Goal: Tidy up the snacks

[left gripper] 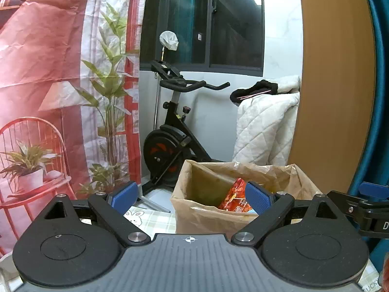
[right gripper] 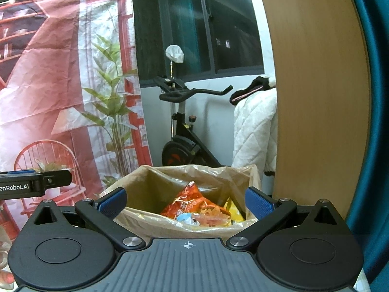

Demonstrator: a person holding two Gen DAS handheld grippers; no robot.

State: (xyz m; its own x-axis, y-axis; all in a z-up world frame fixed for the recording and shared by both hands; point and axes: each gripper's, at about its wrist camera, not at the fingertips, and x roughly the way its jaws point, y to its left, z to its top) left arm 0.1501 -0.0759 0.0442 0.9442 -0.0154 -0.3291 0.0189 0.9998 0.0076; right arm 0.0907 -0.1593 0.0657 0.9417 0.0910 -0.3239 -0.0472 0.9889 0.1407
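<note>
Crinkled brown paper bag [right gripper: 150, 223] holds glossy snack packets [right gripper: 192, 206]; both hand-held grippers [left gripper: 189, 199] [right gripper: 187, 200] spread, empty.

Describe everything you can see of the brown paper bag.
The brown paper bag stands upright and open on a checked tablecloth, its crumpled rim lined with thin clear plastic. It looks like stiff kraft paper, boxy with creased walls. Inside lie an orange-red snack packet, a yellow packet and a smaller pale blue one. Both tongs sit open just before its near rim, apparently not touching it. An exercise bike stands behind it.
</note>
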